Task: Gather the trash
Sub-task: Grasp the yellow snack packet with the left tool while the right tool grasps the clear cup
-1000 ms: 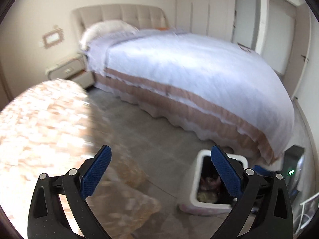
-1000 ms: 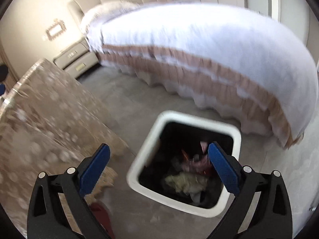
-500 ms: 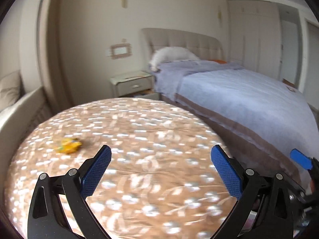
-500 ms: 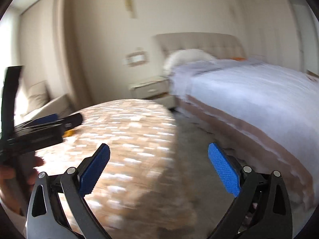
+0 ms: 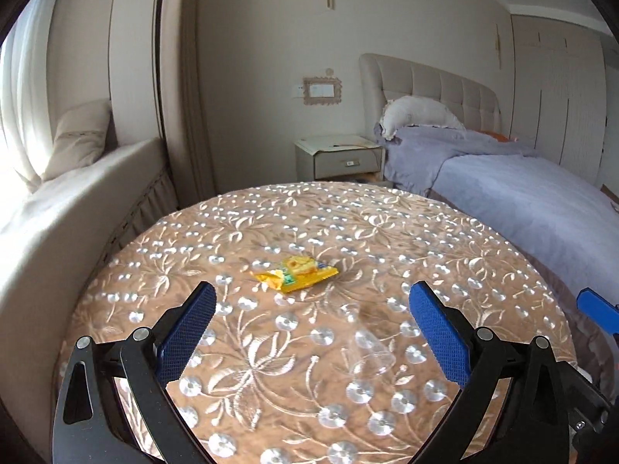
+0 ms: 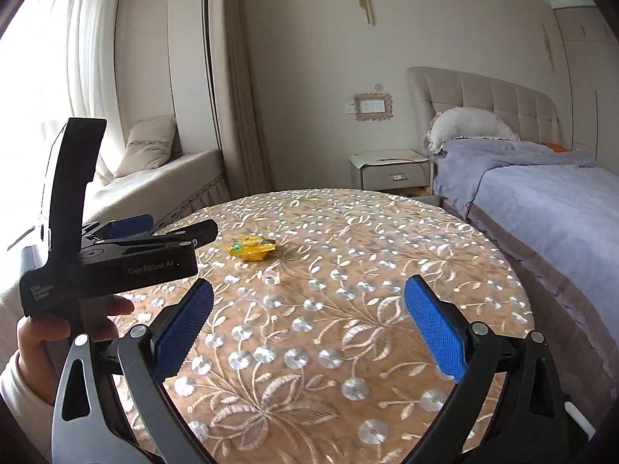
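Both tools hover over the round floral tablecloth (image 5: 387, 239), left gripper (image 5: 311, 328) and right gripper (image 6: 307, 324) each with jaws spread wide and empty, the yellow snack wrapper (image 5: 296, 272) lying mid-table ahead of them.

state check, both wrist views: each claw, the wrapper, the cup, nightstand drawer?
left claw: open, empty, over the table.
right claw: open, empty, over the table.
yellow wrapper: crumpled, lying flat on the tablecloth, untouched.
clear plastic cup: lying on its side on the cloth, looks empty.
nightstand drawer: shut.
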`<state>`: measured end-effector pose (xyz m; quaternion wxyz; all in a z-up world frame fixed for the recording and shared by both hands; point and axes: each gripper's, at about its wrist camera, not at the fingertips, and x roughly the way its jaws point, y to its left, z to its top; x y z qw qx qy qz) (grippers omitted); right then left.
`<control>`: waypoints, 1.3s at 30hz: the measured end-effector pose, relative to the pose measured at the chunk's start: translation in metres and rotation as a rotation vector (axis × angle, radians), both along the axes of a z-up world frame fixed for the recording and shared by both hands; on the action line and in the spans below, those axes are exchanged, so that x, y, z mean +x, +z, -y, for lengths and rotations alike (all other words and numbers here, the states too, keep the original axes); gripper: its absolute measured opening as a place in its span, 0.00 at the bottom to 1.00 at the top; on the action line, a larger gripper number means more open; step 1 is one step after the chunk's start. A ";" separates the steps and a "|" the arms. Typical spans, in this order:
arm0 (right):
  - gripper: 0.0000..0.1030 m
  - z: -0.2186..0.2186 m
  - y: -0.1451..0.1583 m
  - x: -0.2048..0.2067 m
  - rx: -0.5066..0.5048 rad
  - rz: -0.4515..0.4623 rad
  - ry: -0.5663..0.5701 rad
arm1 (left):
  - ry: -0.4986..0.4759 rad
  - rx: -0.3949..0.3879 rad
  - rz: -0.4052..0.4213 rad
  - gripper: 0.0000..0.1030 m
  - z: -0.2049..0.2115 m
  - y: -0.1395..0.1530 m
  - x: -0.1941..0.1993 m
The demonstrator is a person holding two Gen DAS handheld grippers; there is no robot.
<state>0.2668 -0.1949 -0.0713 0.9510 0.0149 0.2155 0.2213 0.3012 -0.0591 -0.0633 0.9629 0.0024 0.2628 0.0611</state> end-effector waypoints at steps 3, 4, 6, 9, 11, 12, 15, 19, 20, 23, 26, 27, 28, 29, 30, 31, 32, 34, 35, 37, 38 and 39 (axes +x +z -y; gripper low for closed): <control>0.95 -0.021 0.000 0.009 -0.009 -0.017 0.015 | 0.006 -0.003 -0.007 0.96 -0.017 -0.003 0.005; 0.95 -0.028 -0.002 0.013 -0.013 -0.024 0.020 | 0.006 -0.002 -0.009 0.96 -0.022 -0.004 0.008; 0.95 -0.040 -0.004 0.019 -0.018 -0.030 0.028 | -0.001 0.001 -0.020 0.96 -0.031 -0.009 0.016; 0.95 -0.055 -0.008 0.027 -0.038 -0.043 0.036 | -0.020 0.009 -0.036 0.96 -0.041 -0.017 0.031; 0.95 -0.066 -0.012 0.035 -0.054 -0.056 0.040 | -0.028 0.024 -0.049 0.96 -0.046 -0.024 0.042; 0.95 -0.072 -0.014 0.040 -0.065 -0.061 0.033 | -0.029 0.023 -0.054 0.96 -0.050 -0.028 0.048; 0.95 -0.083 -0.020 0.055 -0.091 -0.072 0.017 | -0.059 -0.011 -0.083 0.96 -0.061 -0.038 0.067; 0.95 -0.090 -0.027 0.069 -0.114 -0.098 0.010 | -0.130 -0.035 -0.139 0.96 -0.067 -0.051 0.092; 0.95 -0.090 -0.029 0.072 -0.123 -0.102 0.006 | -0.146 -0.038 -0.148 0.96 -0.067 -0.053 0.098; 0.95 -0.093 -0.035 0.079 -0.146 -0.112 0.001 | -0.196 -0.047 -0.173 0.96 -0.063 -0.062 0.116; 0.95 -0.094 -0.042 0.086 -0.159 -0.135 0.005 | -0.228 -0.005 -0.201 0.94 -0.054 -0.072 0.134; 0.95 -0.095 -0.045 0.087 -0.165 -0.140 0.008 | -0.236 0.011 -0.207 0.87 -0.051 -0.076 0.138; 0.95 -0.095 -0.046 0.088 -0.168 -0.146 0.012 | -0.233 0.026 -0.218 0.72 -0.049 -0.079 0.142; 0.95 -0.096 -0.049 0.088 -0.171 -0.152 0.016 | -0.243 0.026 -0.248 0.65 -0.047 -0.083 0.147; 0.95 -0.097 -0.051 0.089 -0.173 -0.158 0.020 | -0.251 0.016 -0.269 0.50 -0.046 -0.086 0.151; 0.95 -0.098 -0.053 0.090 -0.175 -0.162 0.022 | -0.247 0.010 -0.283 0.39 -0.046 -0.088 0.154; 0.95 -0.099 -0.054 0.090 -0.177 -0.166 0.025 | -0.249 0.002 -0.291 0.35 -0.046 -0.088 0.156; 0.95 -0.101 -0.056 0.090 -0.177 -0.171 0.033 | -0.261 0.003 -0.295 0.19 -0.043 -0.089 0.156; 0.95 -0.102 -0.056 0.090 -0.177 -0.171 0.036 | -0.264 0.007 -0.296 0.16 -0.042 -0.090 0.155; 0.95 -0.104 -0.057 0.091 -0.177 -0.178 0.044 | -0.272 0.007 -0.278 0.03 -0.040 -0.087 0.149; 0.95 -0.105 -0.057 0.090 -0.178 -0.179 0.045 | -0.274 0.011 -0.265 0.03 -0.038 -0.085 0.145; 0.95 -0.106 -0.058 0.090 -0.178 -0.180 0.046 | -0.276 0.010 -0.257 0.03 -0.038 -0.082 0.142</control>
